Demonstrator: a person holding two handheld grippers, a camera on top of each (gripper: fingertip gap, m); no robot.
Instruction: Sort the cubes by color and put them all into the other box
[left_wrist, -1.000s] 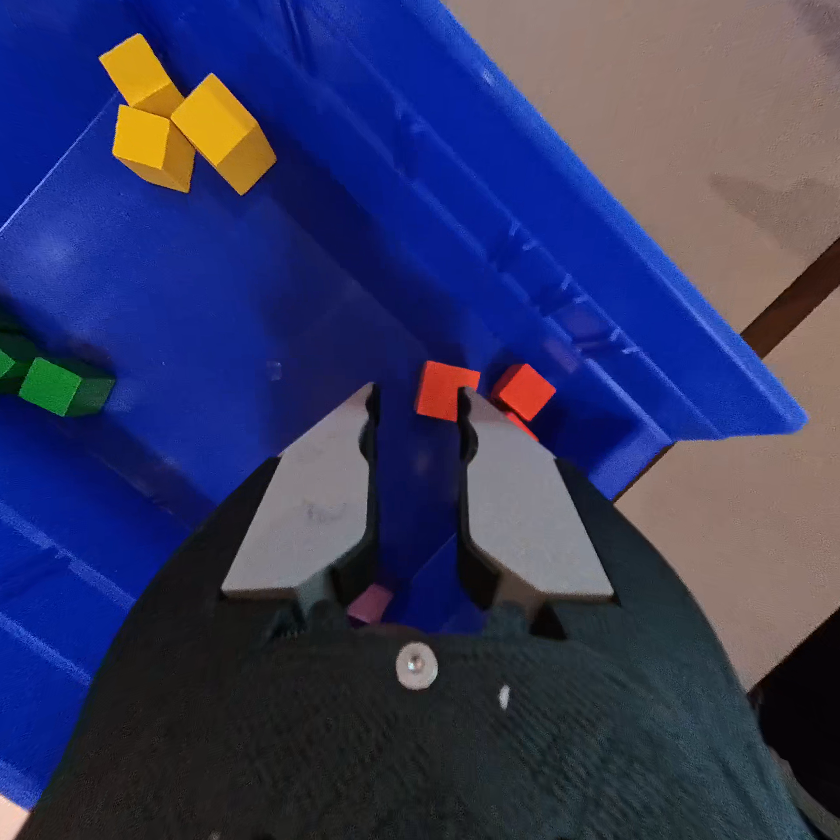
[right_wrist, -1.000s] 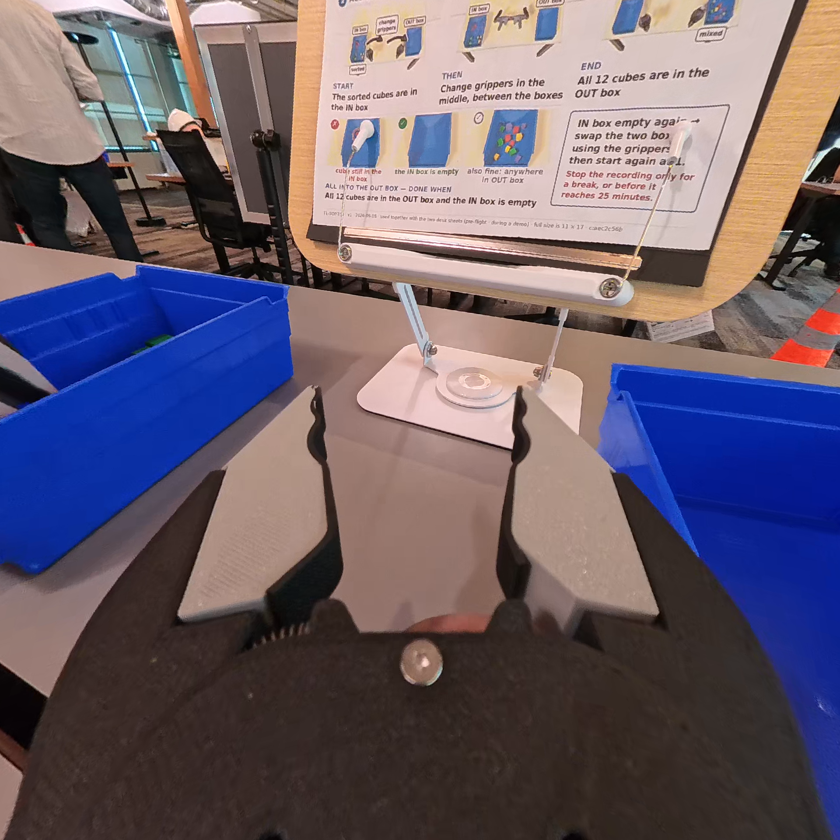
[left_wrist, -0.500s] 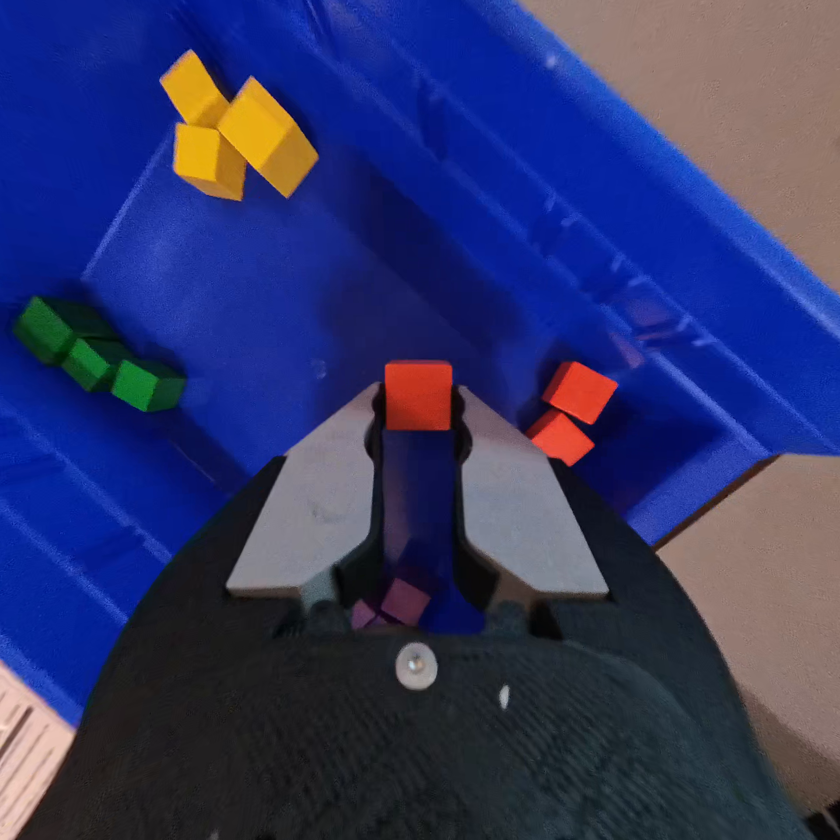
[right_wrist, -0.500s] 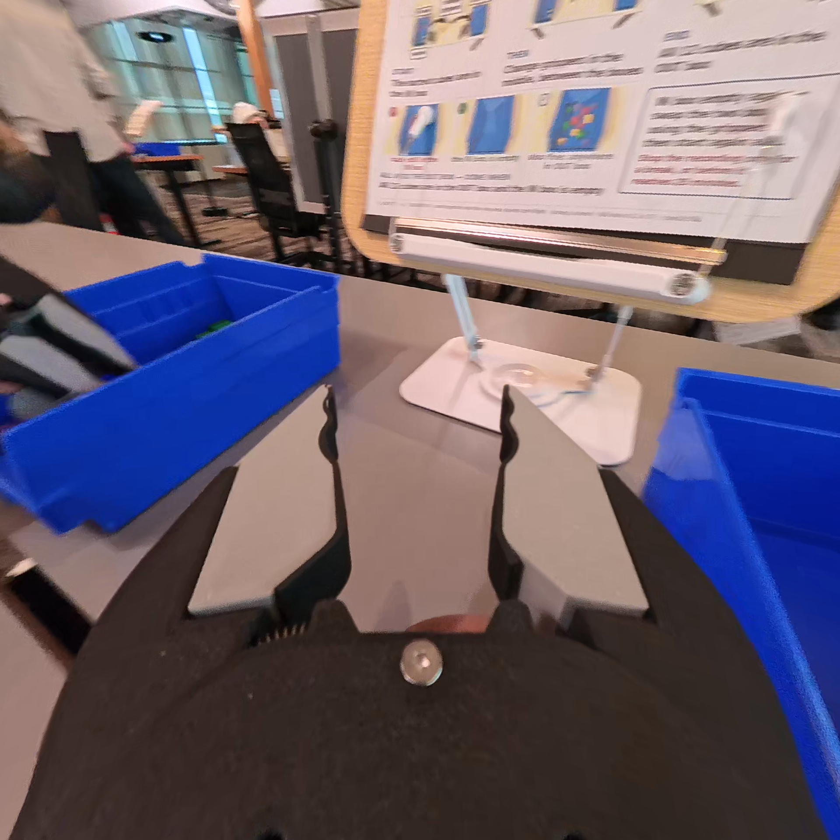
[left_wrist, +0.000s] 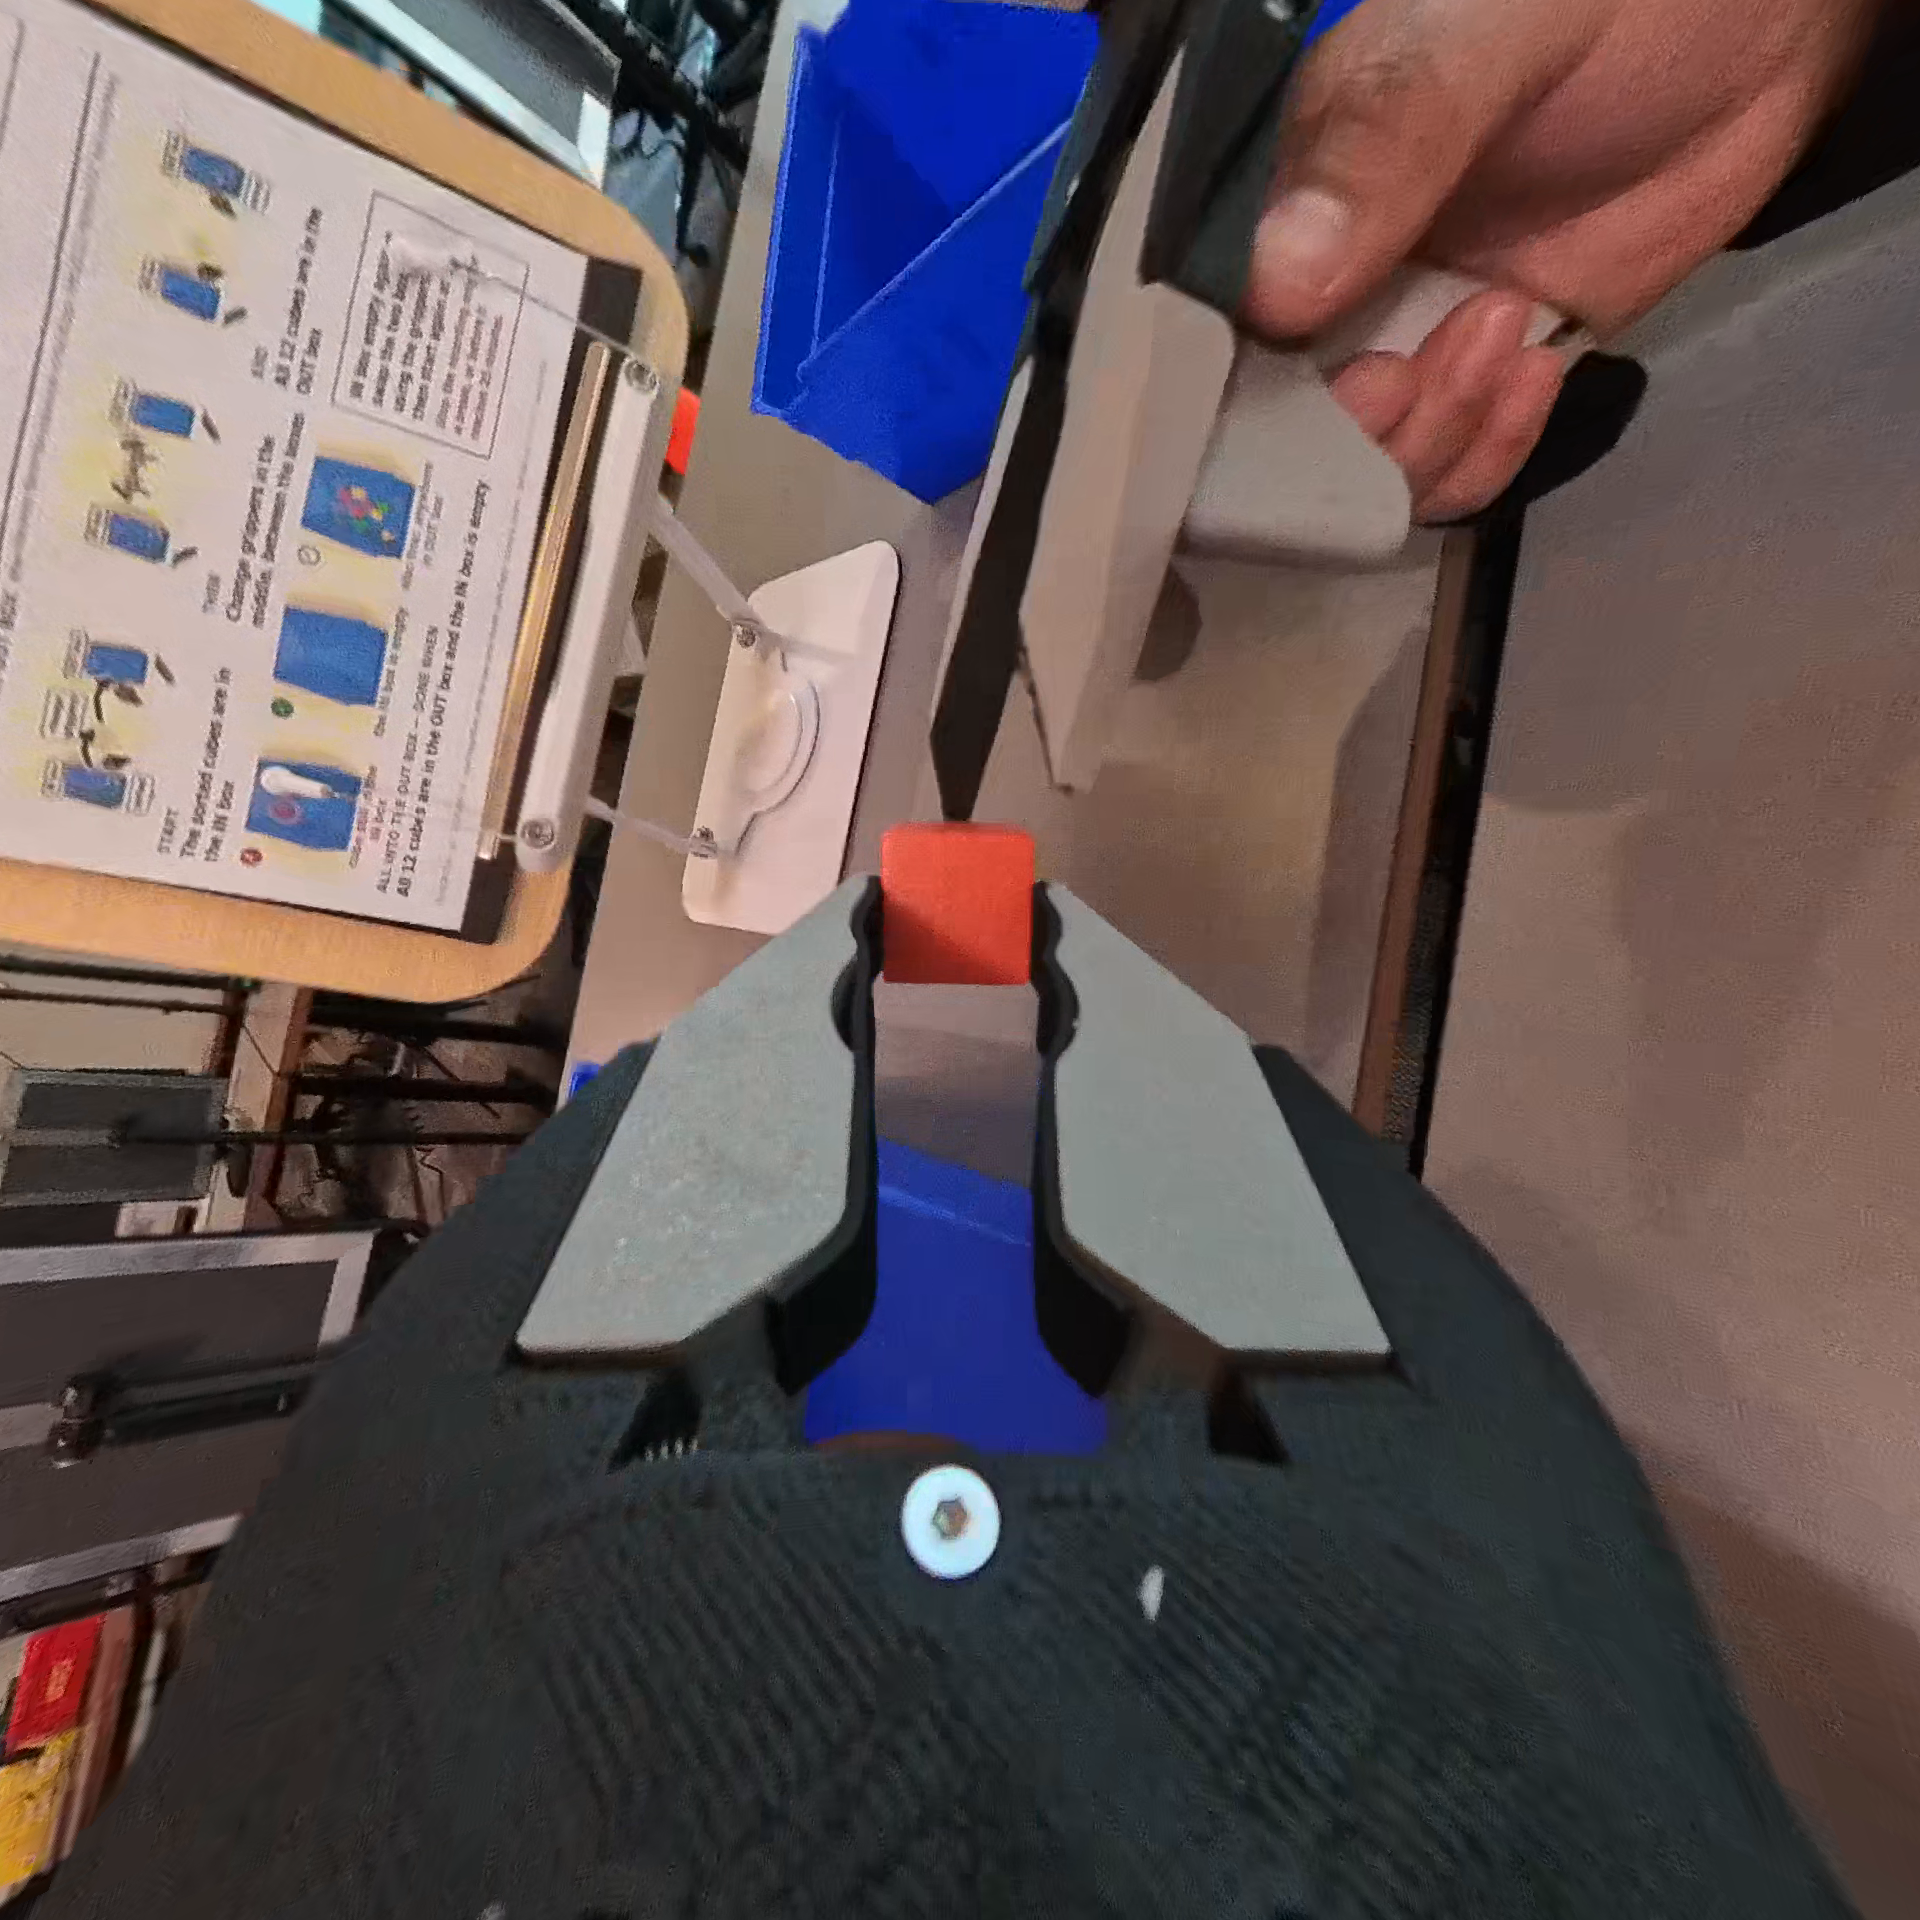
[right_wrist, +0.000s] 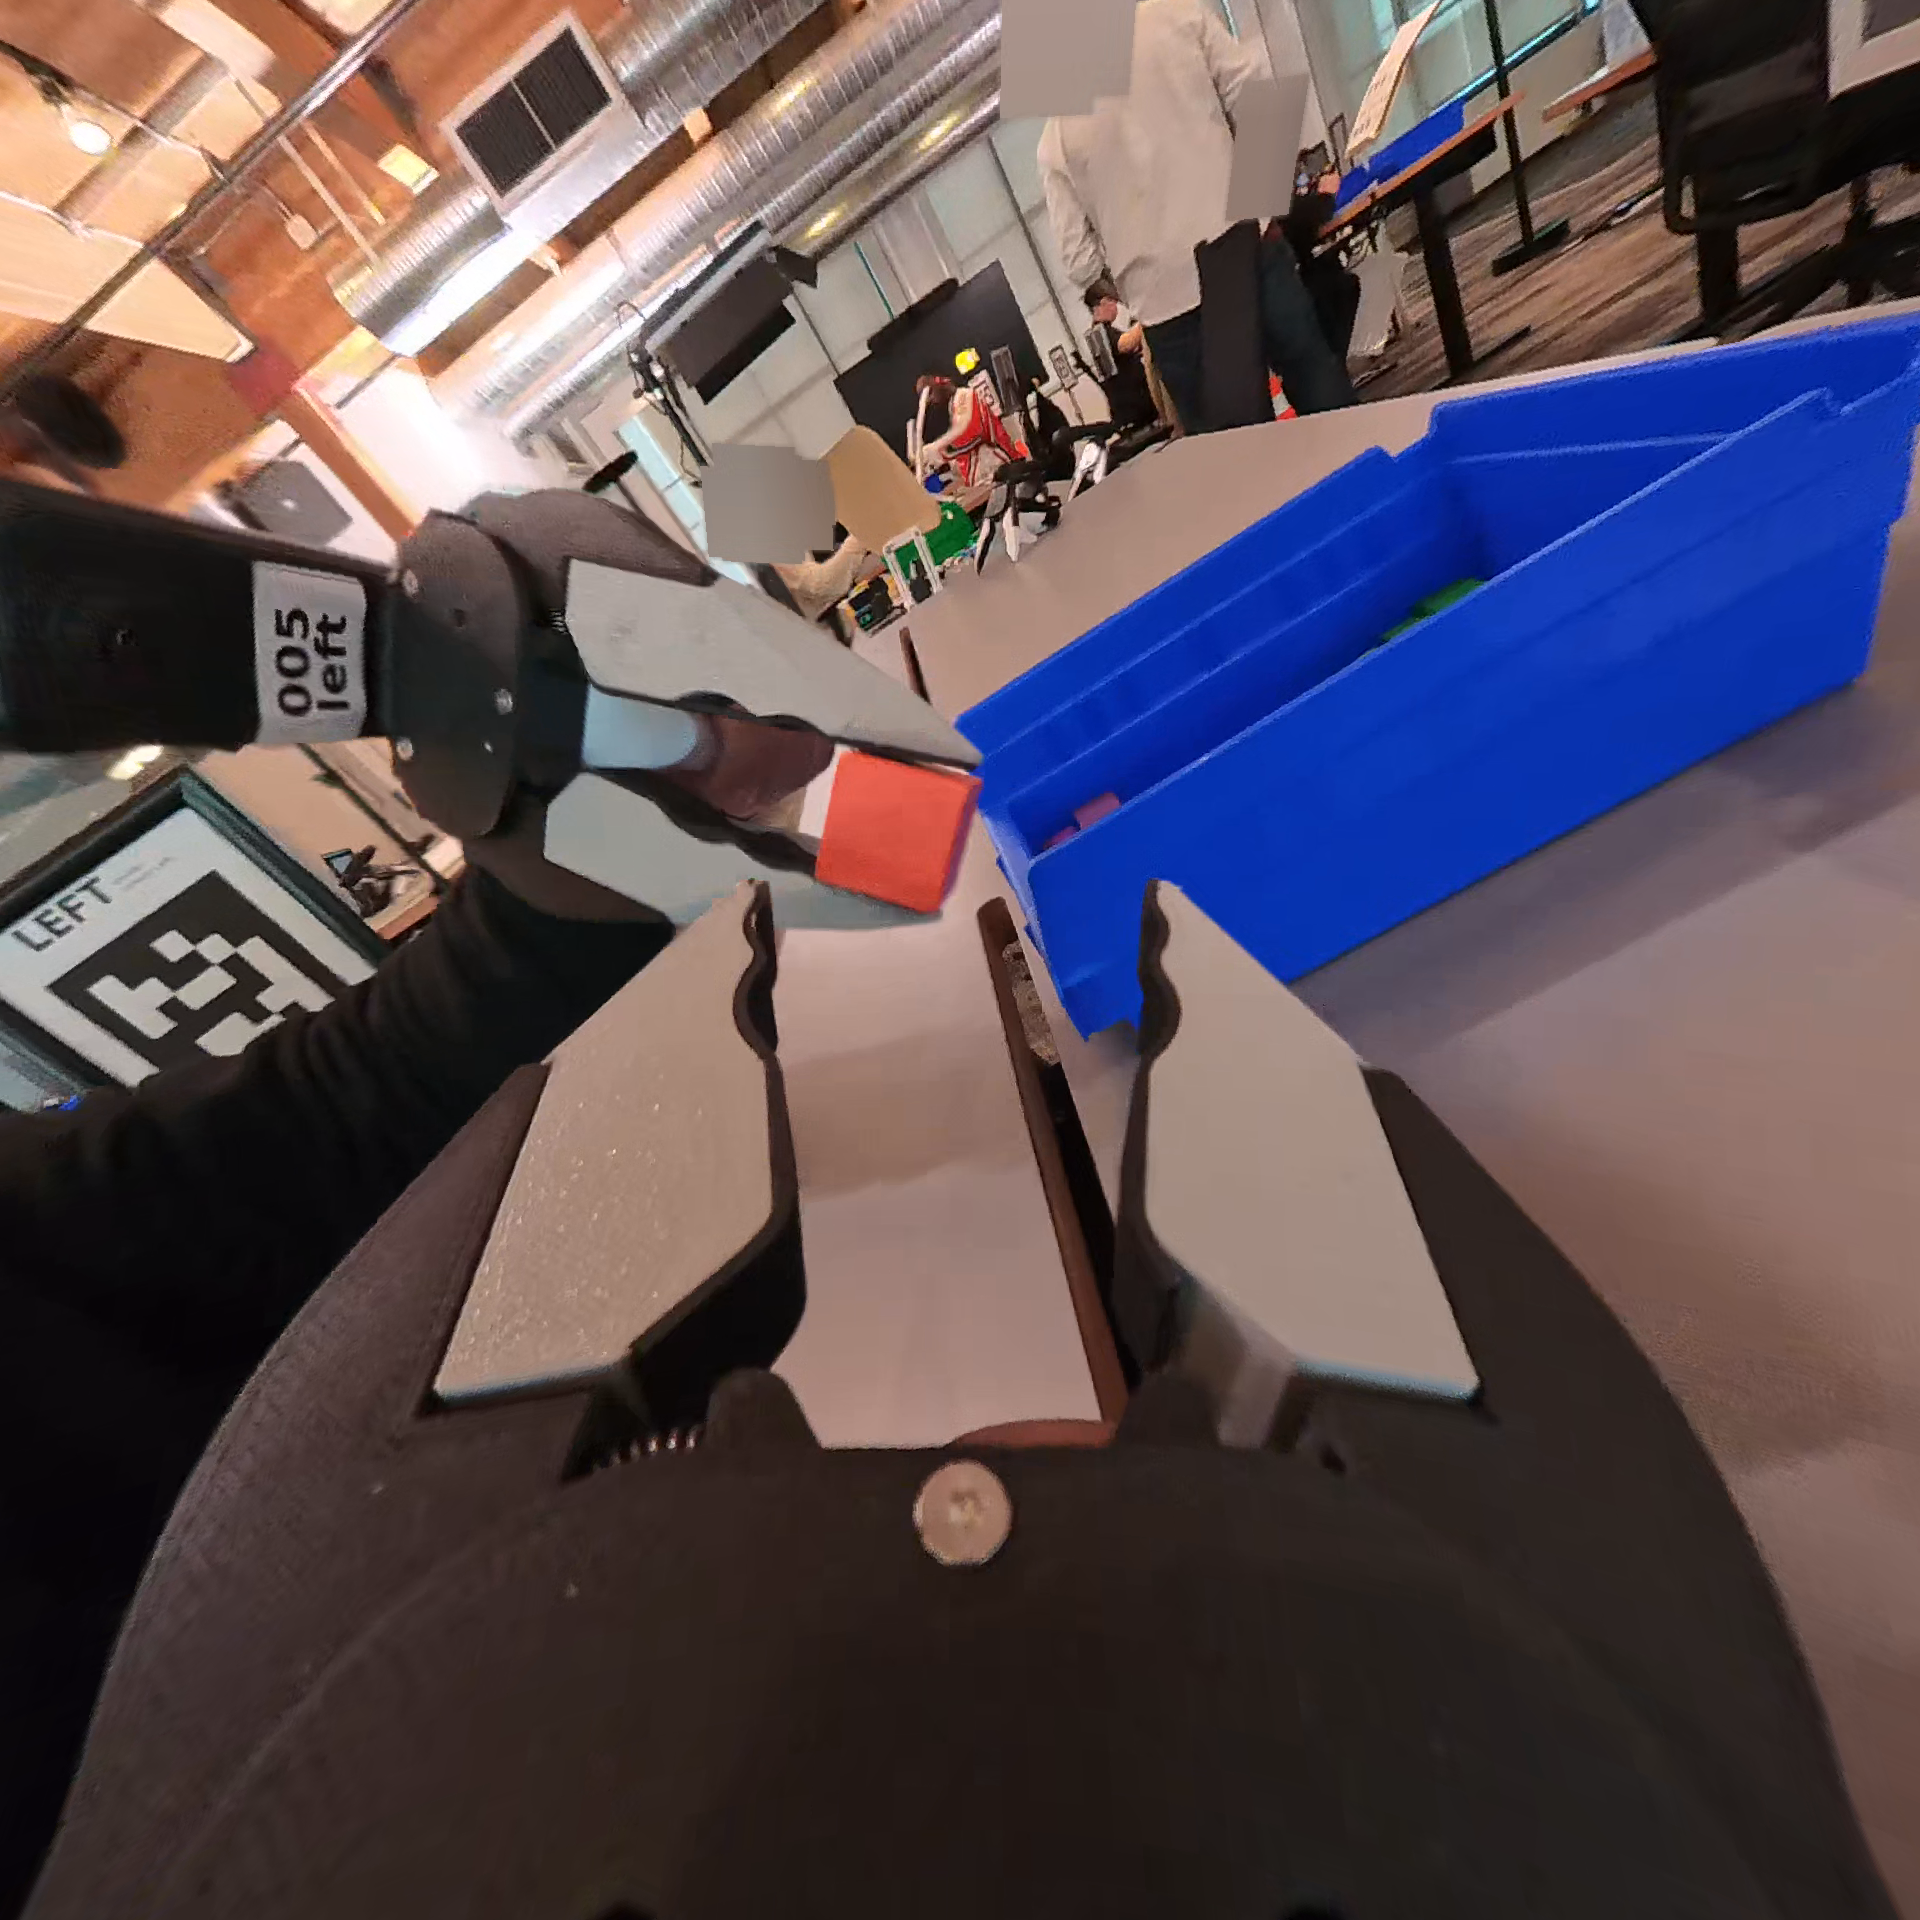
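Observation:
My left gripper (left_wrist: 956, 914) is shut on a red cube (left_wrist: 956, 906) and holds it in the air above the grey table, between the two boxes. In the right wrist view the left gripper (right_wrist: 894, 821) and the red cube (right_wrist: 894, 831) hang just ahead of my right gripper (right_wrist: 956, 925), which is open and empty, its tips just short of the cube. The right gripper (left_wrist: 1049, 623) also shows in the left wrist view, held by a hand (left_wrist: 1538, 208). The blue box (right_wrist: 1403, 727) with green cubes (right_wrist: 1439, 613) and purple cubes (right_wrist: 1086, 816) lies behind. The other blue box (left_wrist: 894, 260) shows no cubes.
An instruction sheet on a wooden board (left_wrist: 312, 499) stands on a white base (left_wrist: 790, 727) at the back of the table. A dark seam (right_wrist: 1049, 1174) runs across the table under my right gripper. People stand far off in the room.
My left gripper closed on a red cube in the box, lifted it out and swung it over the table. My right gripper turned left toward it and now faces the cube.

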